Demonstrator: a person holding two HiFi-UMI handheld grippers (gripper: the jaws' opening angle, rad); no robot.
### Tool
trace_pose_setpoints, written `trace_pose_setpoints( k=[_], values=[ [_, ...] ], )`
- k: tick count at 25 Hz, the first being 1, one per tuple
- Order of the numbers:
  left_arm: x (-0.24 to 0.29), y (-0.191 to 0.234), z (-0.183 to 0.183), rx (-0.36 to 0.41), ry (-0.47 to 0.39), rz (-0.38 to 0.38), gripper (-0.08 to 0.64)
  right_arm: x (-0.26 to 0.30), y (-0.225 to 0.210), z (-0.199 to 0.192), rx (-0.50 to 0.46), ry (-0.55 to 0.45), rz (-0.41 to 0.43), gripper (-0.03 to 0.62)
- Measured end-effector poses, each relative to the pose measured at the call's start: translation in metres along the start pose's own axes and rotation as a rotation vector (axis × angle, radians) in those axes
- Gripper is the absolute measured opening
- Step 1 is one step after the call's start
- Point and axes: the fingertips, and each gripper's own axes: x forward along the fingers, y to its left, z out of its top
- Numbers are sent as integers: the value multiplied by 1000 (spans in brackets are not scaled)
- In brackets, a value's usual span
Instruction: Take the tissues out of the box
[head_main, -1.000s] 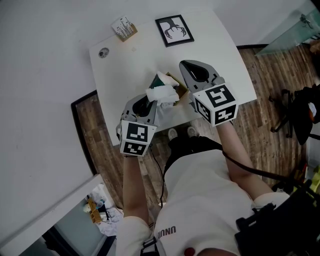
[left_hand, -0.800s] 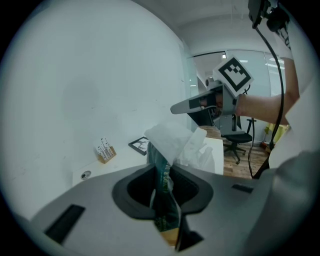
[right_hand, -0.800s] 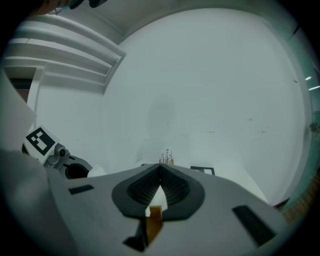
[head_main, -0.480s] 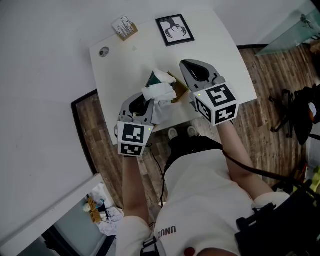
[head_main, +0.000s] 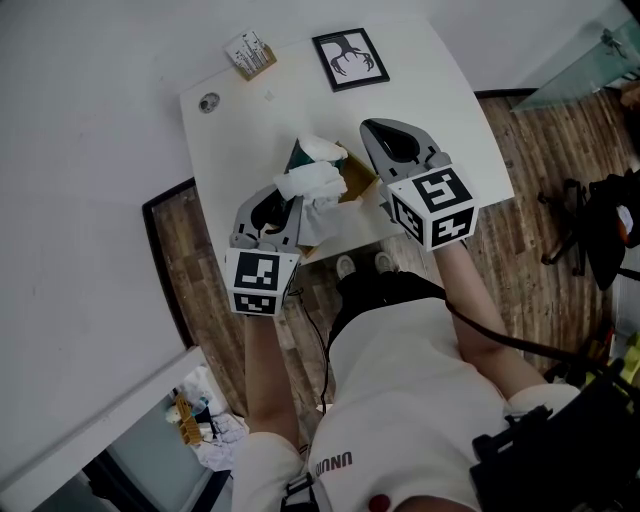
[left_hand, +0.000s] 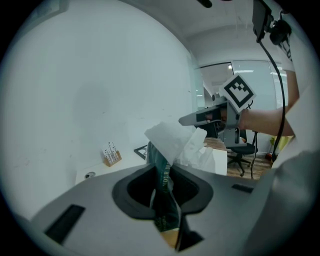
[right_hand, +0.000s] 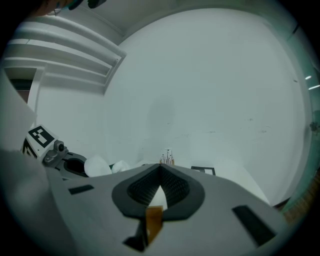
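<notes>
On the white table (head_main: 445, 105) the tissue box (head_main: 352, 178) stands tilted, dark green on its side and brown cardboard at its edge. White tissues (head_main: 312, 182) bulge out of its top. In the left gripper view the green box wall (left_hand: 161, 157) runs between the jaws of my left gripper (left_hand: 164, 172), which is shut on it, and a white tissue (left_hand: 169, 135) sticks up above the jaws. My left gripper (head_main: 292, 203) comes at the box from the near left. My right gripper (head_main: 373, 128) hovers just right of the box, shut and empty (right_hand: 160, 168).
At the table's far edge lie a black-framed picture (head_main: 348, 60), a small wooden card holder (head_main: 248, 56) and a round grey disc (head_main: 207, 103). The table's near edge runs under both grippers. An office chair (head_main: 578, 225) stands on the wooden floor to the right.
My left gripper has drifted slightly left and rolled a little, and the box and tissues have shifted with it. The right gripper has not moved.
</notes>
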Motion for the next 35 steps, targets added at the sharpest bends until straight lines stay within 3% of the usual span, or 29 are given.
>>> trace_pose_setpoints(
  k=[18, 35],
  values=[
    [-18, 17, 13, -67, -87, 48, 80, 0, 3, 3, -24, -11, -9, 18],
    [-21, 22, 18, -95, -109, 47, 80, 3, 8, 8, -95, -20, 9, 17]
  ],
)
